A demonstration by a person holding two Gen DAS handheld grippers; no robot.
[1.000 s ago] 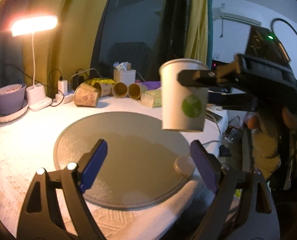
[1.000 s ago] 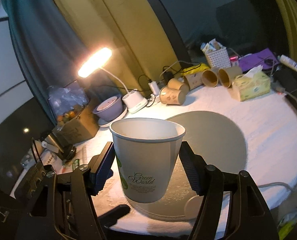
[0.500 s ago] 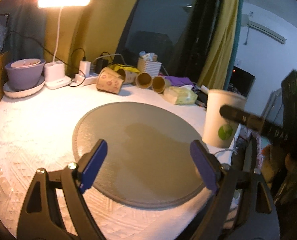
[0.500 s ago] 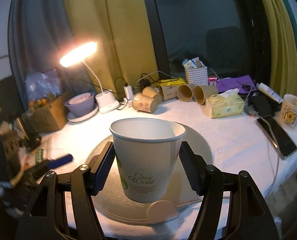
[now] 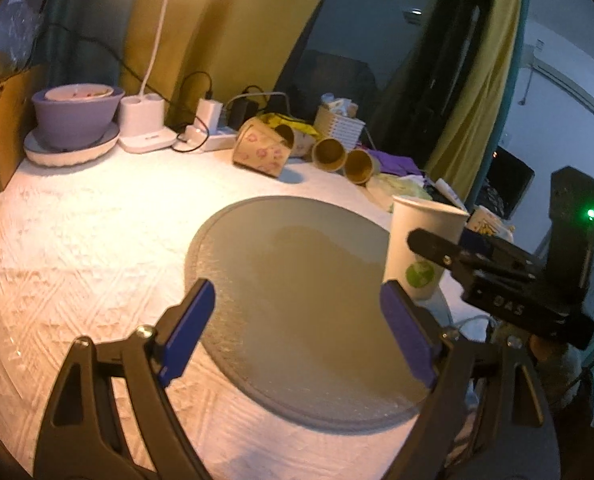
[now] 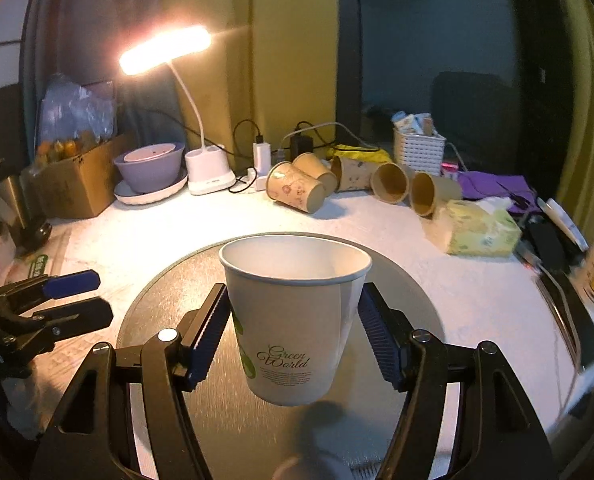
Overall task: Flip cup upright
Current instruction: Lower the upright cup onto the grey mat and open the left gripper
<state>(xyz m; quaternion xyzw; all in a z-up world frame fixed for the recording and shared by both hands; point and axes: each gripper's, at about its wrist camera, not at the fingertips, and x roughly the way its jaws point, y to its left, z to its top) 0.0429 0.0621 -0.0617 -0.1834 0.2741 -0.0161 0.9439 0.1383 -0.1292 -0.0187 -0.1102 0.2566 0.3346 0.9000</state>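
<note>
The right hand-held gripper [image 6: 293,332] grips the cup [image 6: 293,320] upright, seemingly just above the mat [image 6: 217,412]; next, lower and release. The left hand-held gripper [image 5: 297,332] is open, empty.

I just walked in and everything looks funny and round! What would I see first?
First, the white paper cup right in the middle, standing mouth-up between the right gripper fingers, over a round grey mat. Next, the glowing desk lamp at the back left, shining on the white tablecloth. Behind the mat, brown paper cups lie tipped on their sides.
</note>
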